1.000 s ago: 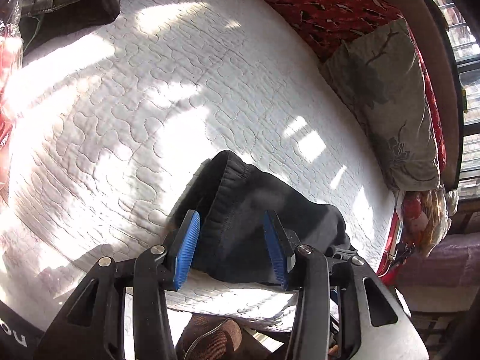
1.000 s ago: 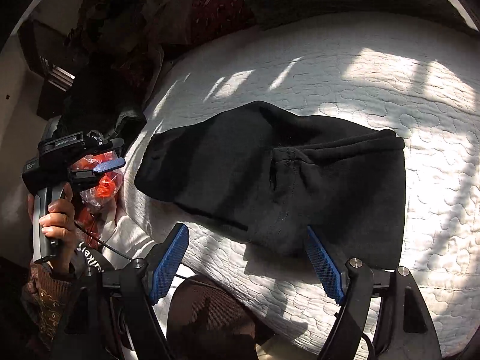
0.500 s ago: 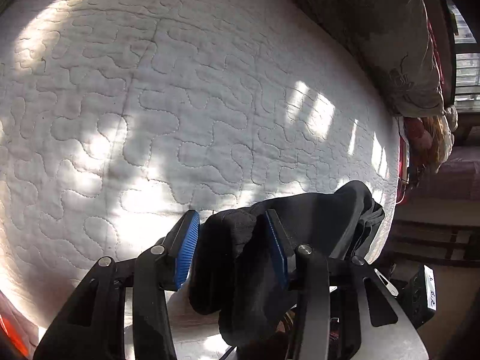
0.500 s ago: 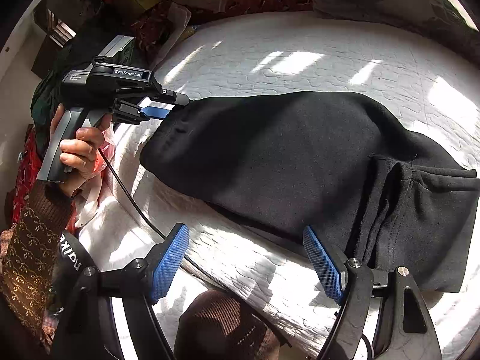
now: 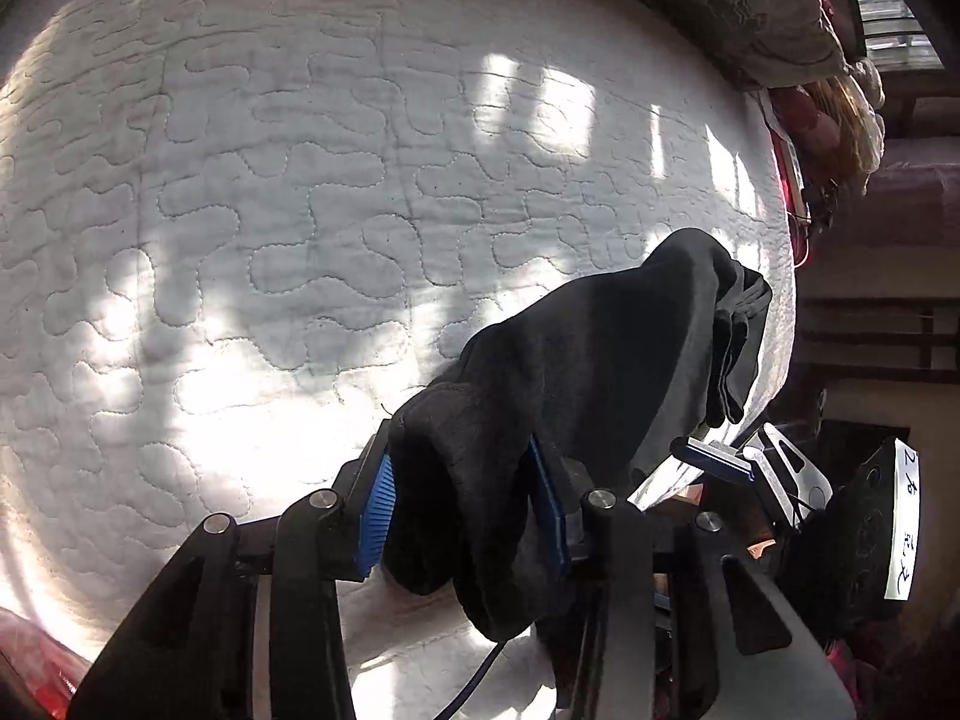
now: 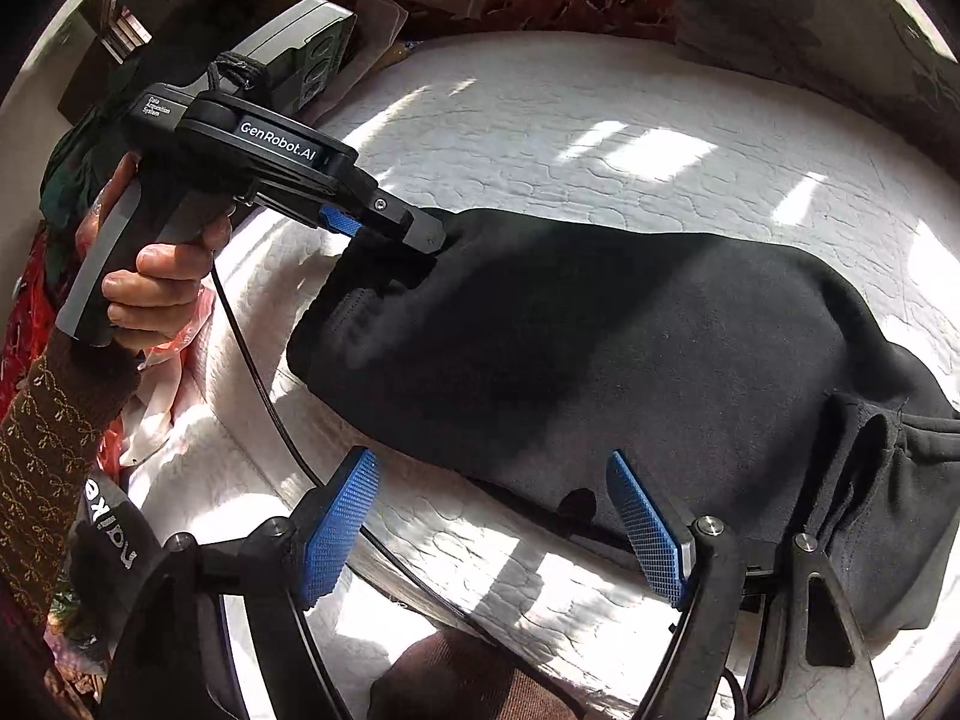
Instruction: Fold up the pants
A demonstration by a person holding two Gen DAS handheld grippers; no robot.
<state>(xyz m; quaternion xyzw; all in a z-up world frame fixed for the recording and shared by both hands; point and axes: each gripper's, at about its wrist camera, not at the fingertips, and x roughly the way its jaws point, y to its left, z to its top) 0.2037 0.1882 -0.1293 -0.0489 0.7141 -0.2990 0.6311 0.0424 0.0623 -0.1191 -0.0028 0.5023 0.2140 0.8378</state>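
Your left gripper is pinching a bunched end of the black fleece pants, blue ribbed pads pressed into the cloth on both sides; the right-wrist view shows the same tool biting the garment's far left end, with your left hand wrapped round the grey handle. Your right gripper hangs spread wide just over the near edge of the pants, nothing between its blue pads.

The pants lie across the white quilted mattress, close to its near edge, running left to right as one dark band. That they look already doubled leg on leg is a judgement only; the layers are hard to tell apart in the shadow. At the right end the cloth is gathered in thick, loose folds.

By the look of it you are early to midway: the lengthwise fold seems made, but the end-to-end folds are not yet done. The gripped end still has to be carried over toward the other, then the stack squared and flattened.
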